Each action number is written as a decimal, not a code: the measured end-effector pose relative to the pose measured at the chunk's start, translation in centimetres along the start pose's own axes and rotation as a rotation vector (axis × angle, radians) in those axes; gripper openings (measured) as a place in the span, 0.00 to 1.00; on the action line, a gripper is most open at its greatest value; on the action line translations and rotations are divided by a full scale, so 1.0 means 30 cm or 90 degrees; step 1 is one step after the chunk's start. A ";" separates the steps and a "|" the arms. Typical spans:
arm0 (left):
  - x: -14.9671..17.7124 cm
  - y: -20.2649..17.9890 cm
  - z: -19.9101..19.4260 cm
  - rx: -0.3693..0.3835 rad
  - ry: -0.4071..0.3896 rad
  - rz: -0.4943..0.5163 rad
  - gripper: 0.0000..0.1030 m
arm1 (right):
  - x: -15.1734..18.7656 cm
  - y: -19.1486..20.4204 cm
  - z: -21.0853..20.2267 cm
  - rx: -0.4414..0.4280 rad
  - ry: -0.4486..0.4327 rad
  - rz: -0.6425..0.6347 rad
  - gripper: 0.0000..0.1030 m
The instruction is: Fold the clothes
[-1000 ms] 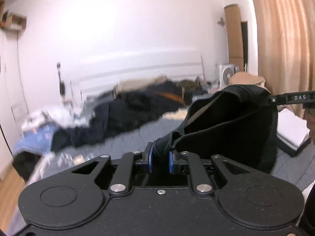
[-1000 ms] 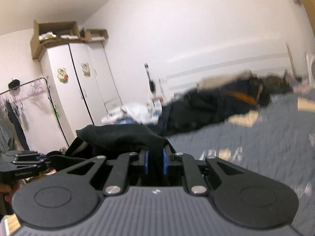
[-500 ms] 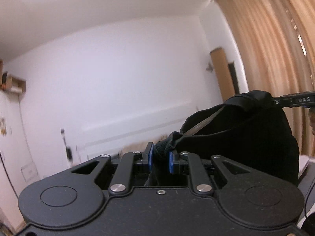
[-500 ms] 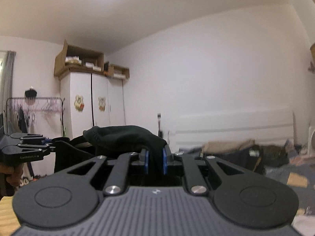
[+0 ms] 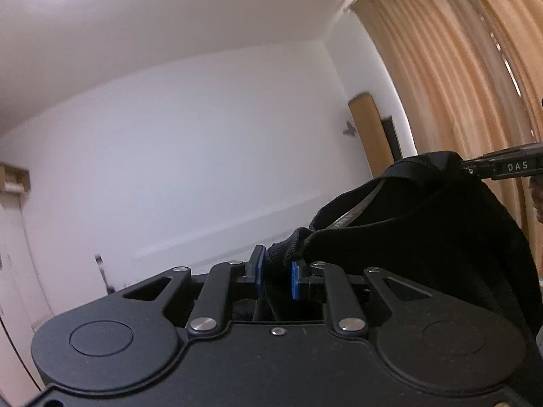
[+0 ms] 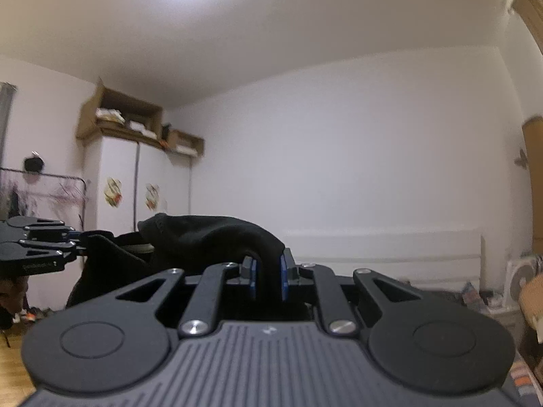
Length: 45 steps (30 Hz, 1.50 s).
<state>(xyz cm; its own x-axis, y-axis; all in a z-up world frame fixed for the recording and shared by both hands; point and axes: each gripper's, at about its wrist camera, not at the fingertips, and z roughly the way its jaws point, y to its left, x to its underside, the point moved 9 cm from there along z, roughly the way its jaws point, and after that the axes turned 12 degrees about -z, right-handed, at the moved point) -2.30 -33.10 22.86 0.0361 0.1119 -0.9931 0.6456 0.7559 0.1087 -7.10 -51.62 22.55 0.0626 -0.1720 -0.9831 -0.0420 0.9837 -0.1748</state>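
Observation:
A black garment (image 5: 424,237) hangs stretched in the air between both grippers. My left gripper (image 5: 275,276) is shut on one end of its hem, blue pads pressed into the fabric. In the left wrist view the right gripper's fingers (image 5: 502,166) pinch the other end at the far right. My right gripper (image 6: 267,279) is shut on the black garment (image 6: 210,234), which bunches over its pads. In the right wrist view the left gripper (image 6: 73,244) sits at the left edge, also clamped on the cloth. The garment's lower part is hidden behind the gripper bodies.
A beige curtain (image 5: 458,78) hangs on the right. A white wardrobe (image 6: 135,186) topped with cardboard boxes (image 6: 118,115) stands on the left, beside a clothes rack (image 6: 40,186). A white headboard (image 6: 380,247) and a small fan (image 6: 519,278) lie ahead, low.
Both grippers rose with the black garment still clamped. The bed and its pile of clothes dropped out of the left wrist view; now mostly wall and ceiling show.

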 end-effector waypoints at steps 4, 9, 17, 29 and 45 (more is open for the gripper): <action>0.155 0.066 0.259 -0.005 0.068 -0.026 0.15 | 0.186 -0.054 0.215 0.022 0.071 0.004 0.12; 0.448 0.131 0.602 -0.009 0.156 -0.074 0.15 | 0.504 -0.080 0.491 0.067 0.146 -0.020 0.12; 1.132 0.164 0.902 -0.010 0.316 -0.185 0.15 | 1.224 -0.026 0.701 0.095 0.297 0.030 0.13; 1.436 0.273 0.780 -0.027 0.382 -0.260 0.59 | 1.560 -0.027 0.661 0.143 0.405 0.102 0.52; 1.693 0.026 0.616 -0.041 0.431 -0.296 0.79 | 1.595 0.224 0.381 0.069 0.427 0.085 0.66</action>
<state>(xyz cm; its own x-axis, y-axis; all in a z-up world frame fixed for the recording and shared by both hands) 14.13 -38.75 -28.30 -0.7057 0.1272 -0.6970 0.4352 0.8541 -0.2848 7.02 -52.64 -25.04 -0.5674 -0.0103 -0.8234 0.0950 0.9924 -0.0779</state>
